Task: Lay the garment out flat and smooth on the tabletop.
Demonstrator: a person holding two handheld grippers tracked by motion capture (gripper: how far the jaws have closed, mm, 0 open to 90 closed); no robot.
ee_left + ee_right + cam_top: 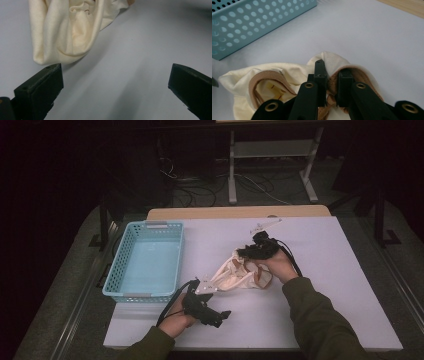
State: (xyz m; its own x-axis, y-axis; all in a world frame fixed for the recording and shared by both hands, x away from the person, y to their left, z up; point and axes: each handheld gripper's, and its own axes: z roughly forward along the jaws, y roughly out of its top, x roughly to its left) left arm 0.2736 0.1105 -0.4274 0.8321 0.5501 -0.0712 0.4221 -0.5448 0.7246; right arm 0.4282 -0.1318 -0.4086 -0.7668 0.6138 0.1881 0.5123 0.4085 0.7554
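A cream cloth garment [239,271] with tan elastic bands lies crumpled near the middle of the white table top [325,270], just right of the light blue perforated basket [145,262]. The right gripper [255,251] sits on the garment's far end with its jaws drawn almost together, pinching a fold of cream cloth and tan band [332,85] between the pads; the right gripper view shows the band bunched in the narrow gap. The left gripper [212,315] rests near the table's near edge, just short of the garment's near end, its jaws spread wide with nothing between them; in the left gripper view the cloth's rounded fold [65,32] lies just beyond the left jaw tip, apparently not touching it, though the margin is slim.

The table is a white board with a strip of pale wood [240,212] along its far edge. Beyond it the room is dark, with cables on the floor [200,187] and the legs of a grey stand [270,165].

The high view gives the basket's open inside and both olive-green sleeves [315,320]; the right gripper view adds the round holes in the basket wall [249,22] and a small white label on the garment [277,71]
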